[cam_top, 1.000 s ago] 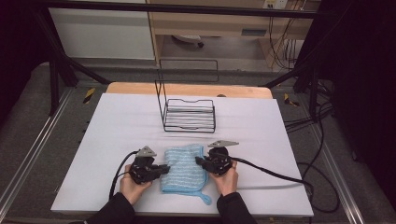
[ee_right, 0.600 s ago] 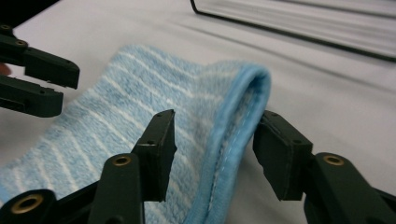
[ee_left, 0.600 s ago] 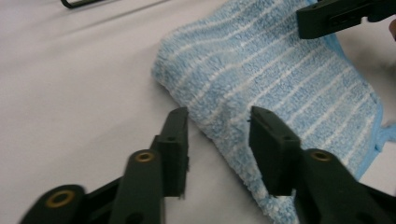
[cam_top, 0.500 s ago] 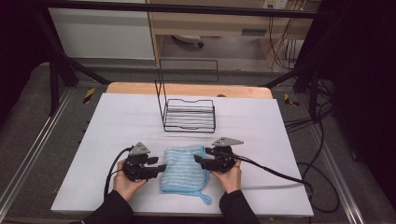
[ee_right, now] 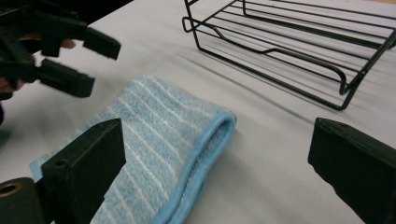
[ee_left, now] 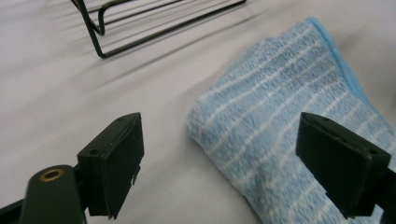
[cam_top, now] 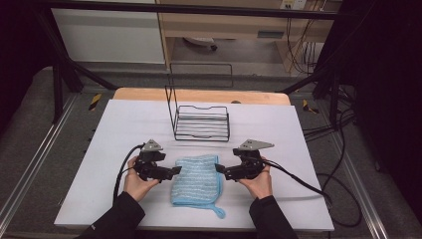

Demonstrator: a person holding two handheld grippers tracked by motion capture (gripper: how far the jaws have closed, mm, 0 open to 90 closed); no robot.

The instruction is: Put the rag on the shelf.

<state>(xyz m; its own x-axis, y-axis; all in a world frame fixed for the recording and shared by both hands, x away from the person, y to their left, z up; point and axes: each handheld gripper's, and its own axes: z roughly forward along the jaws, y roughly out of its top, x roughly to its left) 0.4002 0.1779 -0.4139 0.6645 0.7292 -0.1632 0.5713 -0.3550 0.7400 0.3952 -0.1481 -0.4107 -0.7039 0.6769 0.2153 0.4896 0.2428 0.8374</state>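
Note:
A folded light-blue striped cloth (cam_top: 196,180) lies flat on the white table (cam_top: 124,129), near its front edge. My left gripper (cam_top: 174,173) hovers just off the cloth's left edge, and its jaws have just been opening. In the left gripper view the cloth (ee_left: 280,107) lies beneath the wide-apart jaws, unpressed. My right gripper (cam_top: 219,169) sits at the cloth's right edge; its jaws have also just been opening. In the right gripper view the cloth's folded edge (ee_right: 154,135) lies below the open jaws, with the left gripper (ee_right: 79,60) beyond it.
A black wire rack (cam_top: 201,122) stands behind the cloth, mid-table, with a tall wire back on its left side; it also shows as the rack (ee_left: 140,28) and the rack (ee_right: 289,42). Cables trail from both grippers toward the table's sides.
Both grippers opened and let go of the cloth's edges, then drew slightly outward and upward. The cloth stays folded on the table.

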